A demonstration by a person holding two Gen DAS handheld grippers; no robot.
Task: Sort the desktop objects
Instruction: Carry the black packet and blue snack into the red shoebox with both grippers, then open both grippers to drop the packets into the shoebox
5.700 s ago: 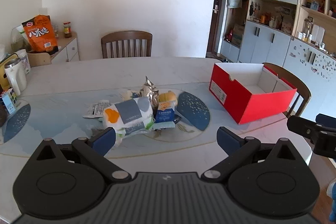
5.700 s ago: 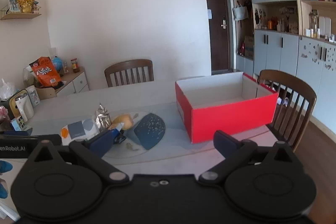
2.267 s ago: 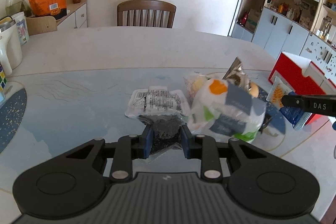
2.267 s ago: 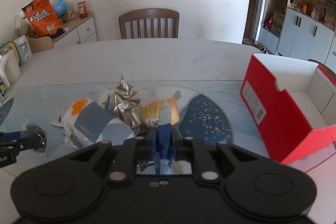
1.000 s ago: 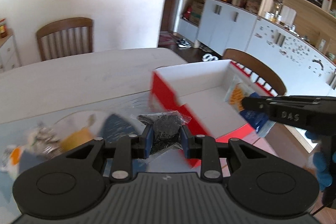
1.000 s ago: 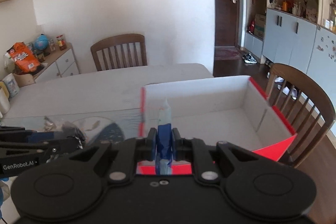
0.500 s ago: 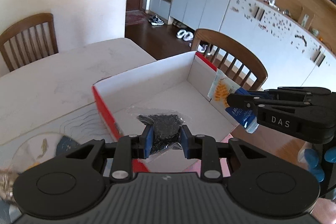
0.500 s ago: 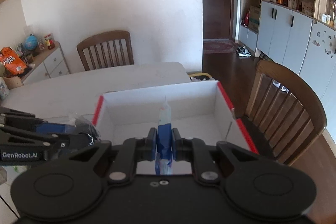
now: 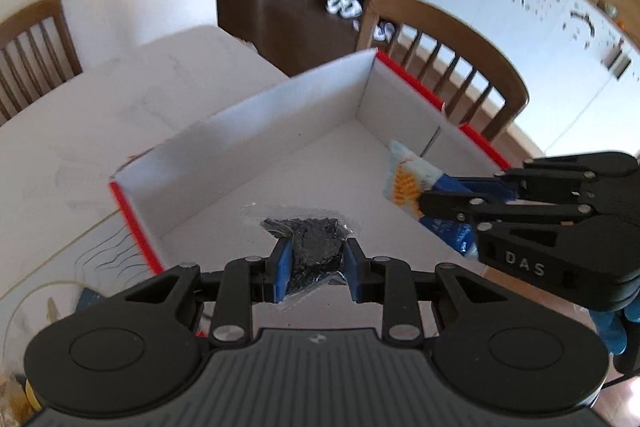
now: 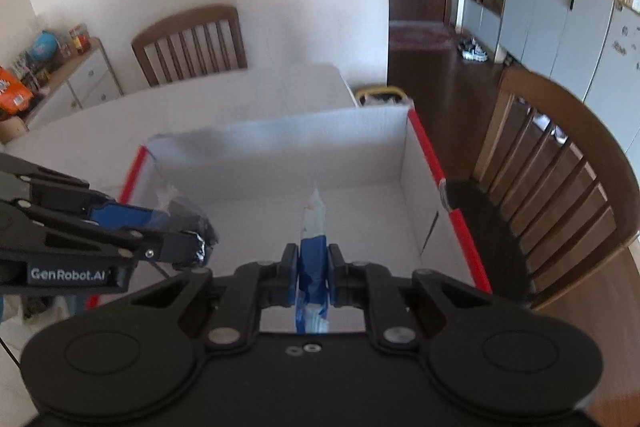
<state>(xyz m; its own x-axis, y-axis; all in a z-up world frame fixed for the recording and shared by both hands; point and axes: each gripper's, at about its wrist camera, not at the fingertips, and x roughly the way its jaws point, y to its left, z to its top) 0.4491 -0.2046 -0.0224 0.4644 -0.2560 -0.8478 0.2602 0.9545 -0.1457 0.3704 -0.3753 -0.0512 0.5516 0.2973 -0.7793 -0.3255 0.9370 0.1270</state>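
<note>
My left gripper (image 9: 314, 269) clenches the black packet (image 9: 316, 247) and my right gripper (image 10: 313, 269) the blue-and-white sachet (image 10: 313, 227), both hanging over the red box (image 9: 136, 223), so crowded releases risk bumping claws or snagging film.

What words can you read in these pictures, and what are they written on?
"DAS": on the side of the right gripper, in the left wrist view.
"GenRobot.AI": on the side of the left gripper, in the right wrist view.
Blue and white packet in the right gripper: print too blurred to read.
Orange snack bag at the far left: too small and cut off to read.
</note>
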